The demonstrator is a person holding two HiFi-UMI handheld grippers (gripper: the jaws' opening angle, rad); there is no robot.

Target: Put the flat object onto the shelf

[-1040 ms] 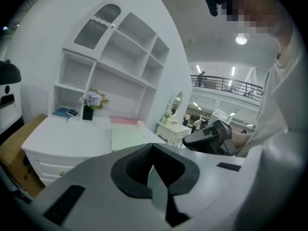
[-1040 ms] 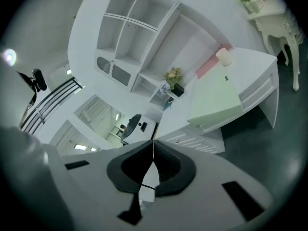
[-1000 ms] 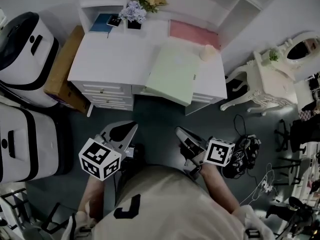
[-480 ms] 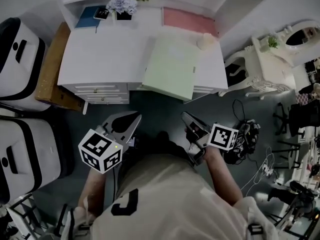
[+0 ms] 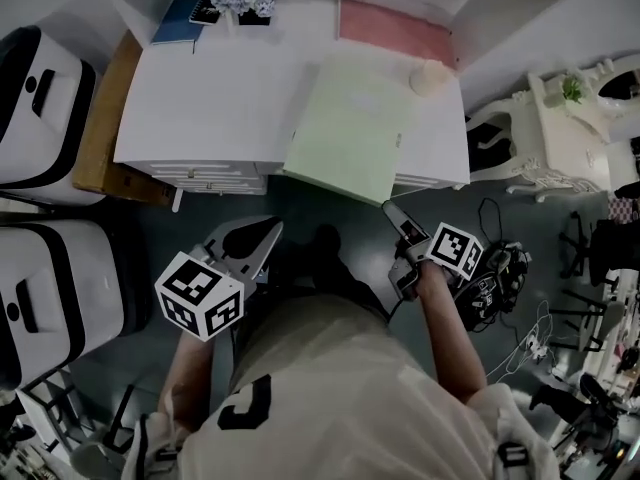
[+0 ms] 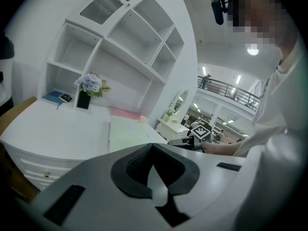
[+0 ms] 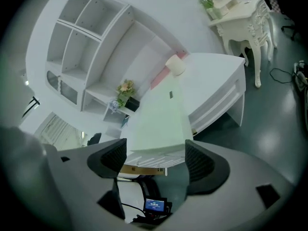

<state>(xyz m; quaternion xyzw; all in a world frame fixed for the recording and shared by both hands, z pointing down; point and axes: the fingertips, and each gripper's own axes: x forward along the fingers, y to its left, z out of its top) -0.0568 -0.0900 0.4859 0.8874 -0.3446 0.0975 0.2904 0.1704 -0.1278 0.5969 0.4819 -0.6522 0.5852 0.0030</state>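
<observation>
The flat green board (image 5: 350, 123) lies on the white desk (image 5: 200, 98), and its near edge hangs over the desk's near side. I see my right gripper (image 5: 397, 216) close to this edge. Its jaws have just been opening and now stand apart; the board's edge shows in the gap, but the pads do not touch it. My left gripper (image 5: 262, 238) is further left, away from the board, with its jaws together and empty. The shelf (image 6: 130, 57) rises at the desk's far side.

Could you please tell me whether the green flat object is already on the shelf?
No, not yet: the green flat object lies flat on the white desk, its near edge overhanging the desk's front.
</observation>
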